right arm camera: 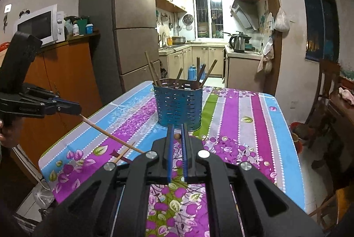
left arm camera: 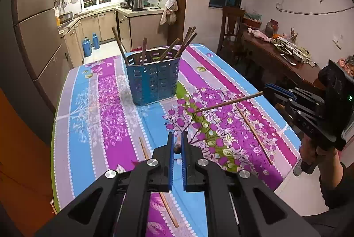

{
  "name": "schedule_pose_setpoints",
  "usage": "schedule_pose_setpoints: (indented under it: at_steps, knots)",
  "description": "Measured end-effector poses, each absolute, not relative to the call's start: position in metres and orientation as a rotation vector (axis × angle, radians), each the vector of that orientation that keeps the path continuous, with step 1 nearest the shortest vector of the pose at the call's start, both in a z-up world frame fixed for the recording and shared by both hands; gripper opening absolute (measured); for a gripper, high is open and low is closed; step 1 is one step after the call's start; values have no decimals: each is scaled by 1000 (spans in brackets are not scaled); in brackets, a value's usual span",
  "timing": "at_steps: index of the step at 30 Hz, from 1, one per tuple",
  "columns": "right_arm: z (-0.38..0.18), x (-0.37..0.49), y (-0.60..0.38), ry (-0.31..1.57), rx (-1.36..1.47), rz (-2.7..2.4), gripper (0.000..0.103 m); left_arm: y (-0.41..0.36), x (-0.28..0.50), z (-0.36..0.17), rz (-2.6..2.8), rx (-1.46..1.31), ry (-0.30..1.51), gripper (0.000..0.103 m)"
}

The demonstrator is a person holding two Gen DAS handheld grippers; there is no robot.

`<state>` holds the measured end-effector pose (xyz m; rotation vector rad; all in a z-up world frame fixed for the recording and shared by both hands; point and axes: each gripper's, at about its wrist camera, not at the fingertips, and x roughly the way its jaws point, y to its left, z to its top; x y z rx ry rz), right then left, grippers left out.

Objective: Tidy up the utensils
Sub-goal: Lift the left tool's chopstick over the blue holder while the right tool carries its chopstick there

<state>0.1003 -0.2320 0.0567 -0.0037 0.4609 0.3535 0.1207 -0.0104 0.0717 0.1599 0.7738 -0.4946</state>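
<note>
A: So the left gripper (left arm camera: 177,144) is clamped on a thin brown wooden chopstick (right arm camera: 110,134), right gripper (right arm camera: 177,137) on another (left arm camera: 227,102)?

B: Yep, both sticking out sideways. The blue perforated metal utensil holder (left arm camera: 152,79) sits dead ahead of each, left a bit nearer. Two loose chopsticks (left arm camera: 254,133) lie below them. No readable labels.

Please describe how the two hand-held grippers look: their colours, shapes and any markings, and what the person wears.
Both the left gripper and the right gripper have black angular linkage bodies with round silver pivot screws and two narrow blue fingers with ribbed inner faces. Seen from the left wrist view, the right gripper has faint embossed lettering, a small green light and a black handle. A dark sleeve covers the forearm holding it.
</note>
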Motion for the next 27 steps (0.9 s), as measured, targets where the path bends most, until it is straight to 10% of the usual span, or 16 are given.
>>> schedule_pose_setpoints:
  at_steps: [27]
  knots:
    - [132, 133, -228, 438, -55, 382, 5, -32, 162, 121, -488, 244, 732, 7]
